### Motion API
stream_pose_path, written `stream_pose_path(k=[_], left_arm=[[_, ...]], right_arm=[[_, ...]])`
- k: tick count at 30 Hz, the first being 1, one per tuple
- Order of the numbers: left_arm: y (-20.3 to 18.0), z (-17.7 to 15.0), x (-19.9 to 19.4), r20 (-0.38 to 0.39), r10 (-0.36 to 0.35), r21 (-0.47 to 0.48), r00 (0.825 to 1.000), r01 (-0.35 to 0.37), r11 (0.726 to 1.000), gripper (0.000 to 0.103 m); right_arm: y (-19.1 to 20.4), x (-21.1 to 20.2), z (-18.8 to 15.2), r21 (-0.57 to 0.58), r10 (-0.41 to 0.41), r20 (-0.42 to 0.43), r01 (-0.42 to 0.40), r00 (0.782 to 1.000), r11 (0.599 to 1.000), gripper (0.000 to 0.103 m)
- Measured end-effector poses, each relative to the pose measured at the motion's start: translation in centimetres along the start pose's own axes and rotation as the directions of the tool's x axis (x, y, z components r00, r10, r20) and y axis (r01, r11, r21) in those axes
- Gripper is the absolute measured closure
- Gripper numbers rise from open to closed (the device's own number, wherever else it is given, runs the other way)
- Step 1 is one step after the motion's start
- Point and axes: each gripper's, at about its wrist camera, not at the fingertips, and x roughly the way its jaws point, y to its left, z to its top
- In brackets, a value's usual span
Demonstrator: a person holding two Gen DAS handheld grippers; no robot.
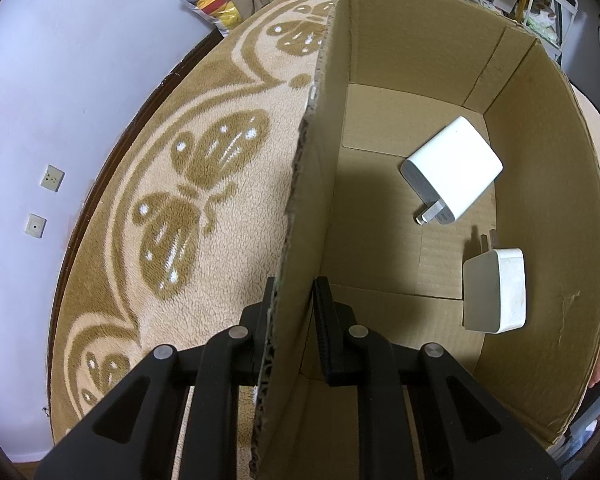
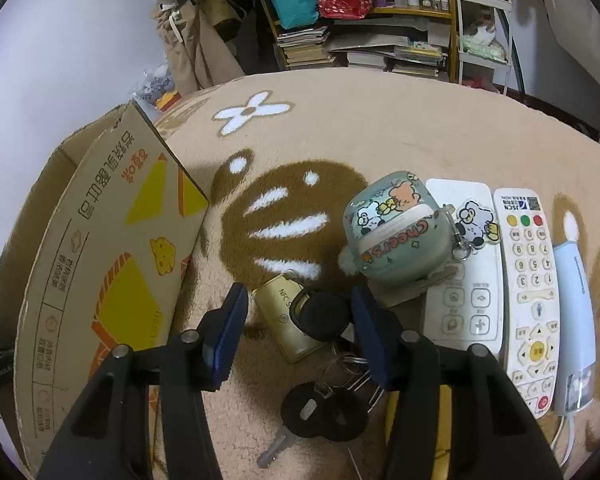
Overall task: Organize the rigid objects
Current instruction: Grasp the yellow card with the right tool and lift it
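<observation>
My left gripper (image 1: 294, 304) is shut on the near wall of a cardboard box (image 1: 548, 216), one finger outside, one inside. Two white plug chargers (image 1: 452, 170) (image 1: 496, 292) lie on the box floor. In the right wrist view, my right gripper (image 2: 298, 312) is open, low over a bunch of black-headed keys (image 2: 320, 316) with a gold NFC tag (image 2: 284, 316). Its fingers straddle the upper key head. Beside it lie a cartoon earbud case (image 2: 396, 228), a white remote (image 2: 464, 304) and a numbered remote (image 2: 530, 292). The same box stands at the left (image 2: 100, 264).
Everything rests on a beige and brown patterned fleece blanket (image 2: 380, 132). A light blue device with a cable (image 2: 574, 320) lies right of the remotes. Shelves with books and bags (image 2: 340, 20) stand behind. A wall with sockets (image 1: 52, 178) is at the left.
</observation>
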Motion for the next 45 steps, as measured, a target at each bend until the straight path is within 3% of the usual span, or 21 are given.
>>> stream_pose_path(k=[4, 5, 6, 15, 25, 29, 36, 45], left_arm=[[0.0, 0.0, 0.0, 0.0, 0.001, 0.001, 1.0, -0.001, 1.0, 0.087], [0.0, 0.0, 0.0, 0.0, 0.002, 0.002, 1.0, -0.002, 1.0, 0.087], [0.0, 0.0, 0.0, 0.0, 0.002, 0.002, 1.0, -0.002, 1.0, 0.087], [0.1, 0.0, 0.0, 0.0, 0.001, 0.001, 1.0, -0.001, 1.0, 0.087], [0.0, 0.0, 0.0, 0.0, 0.003, 0.004, 1.0, -0.003, 1.0, 0.087], [0.0, 0.0, 0.0, 0.0, 0.003, 0.005, 1.0, -0.003, 1.0, 0.087], [0.0, 0.0, 0.0, 0.001, 0.003, 0.006, 1.0, -0.003, 1.0, 0.087], [-0.2, -0.1, 0.0, 0.002, 0.005, 0.01, 1.0, -0.005, 1.0, 0.087]], right_arm=[[-0.1, -0.1, -0.2, -0.013, -0.027, 0.002, 0.027, 1.0, 1.0, 0.06], [-0.1, -0.1, -0.2, -0.012, -0.024, 0.0, 0.024, 1.0, 1.0, 0.07], [-0.2, -0.1, -0.2, -0.006, -0.001, -0.011, 0.001, 1.0, 1.0, 0.071], [0.8, 0.5, -0.3, -0.037, 0.01, -0.003, -0.01, 1.0, 0.999, 0.071], [2.4, 0.7, -0.7, -0.108, -0.031, 0.053, 0.036, 0.998, 0.993, 0.071], [3.0, 1.5, -1.0, -0.133, -0.03, 0.033, 0.034, 0.999, 0.991, 0.071], [3.1, -0.2, -0.8, -0.115, -0.016, 0.105, 0.028, 0.994, 0.993, 0.093], [3.8, -1.5, 0.1, -0.109, -0.051, 0.156, 0.069, 0.986, 0.992, 0.096]])
